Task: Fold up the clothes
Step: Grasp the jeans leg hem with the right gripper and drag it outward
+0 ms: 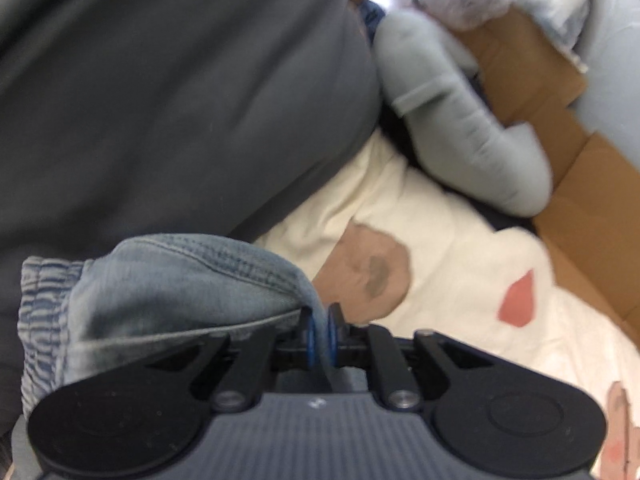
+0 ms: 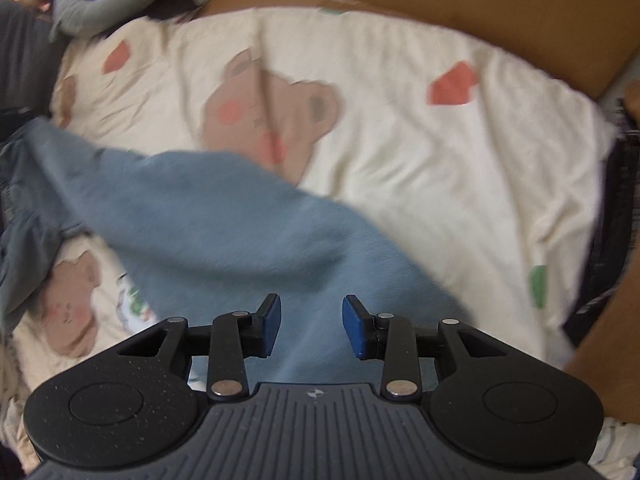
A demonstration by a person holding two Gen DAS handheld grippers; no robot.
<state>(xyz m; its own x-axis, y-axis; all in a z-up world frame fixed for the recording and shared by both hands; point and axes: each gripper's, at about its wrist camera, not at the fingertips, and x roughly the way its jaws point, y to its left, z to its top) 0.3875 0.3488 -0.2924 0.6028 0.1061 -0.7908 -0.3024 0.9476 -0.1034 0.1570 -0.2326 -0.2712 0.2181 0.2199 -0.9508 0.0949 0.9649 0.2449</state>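
Observation:
A light blue denim garment (image 1: 168,280) with a gathered elastic waistband (image 1: 40,320) hangs bunched at the lower left of the left wrist view. My left gripper (image 1: 320,320) is shut on an edge of it, with a strip of the fabric pinched between the blue pads. In the right wrist view the same blue garment (image 2: 220,220) stretches from the left edge down under my right gripper (image 2: 312,320). That gripper stands open above the cloth, and its pads (image 2: 272,320) touch nothing.
A cream bedsheet (image 2: 440,160) printed with bears and red shapes covers the bed. A large dark grey cloth (image 1: 160,100) fills the upper left. A pale grey tube pillow (image 1: 460,132) and brown cardboard (image 1: 580,200) lie behind; cardboard (image 2: 480,8) also borders the far edge.

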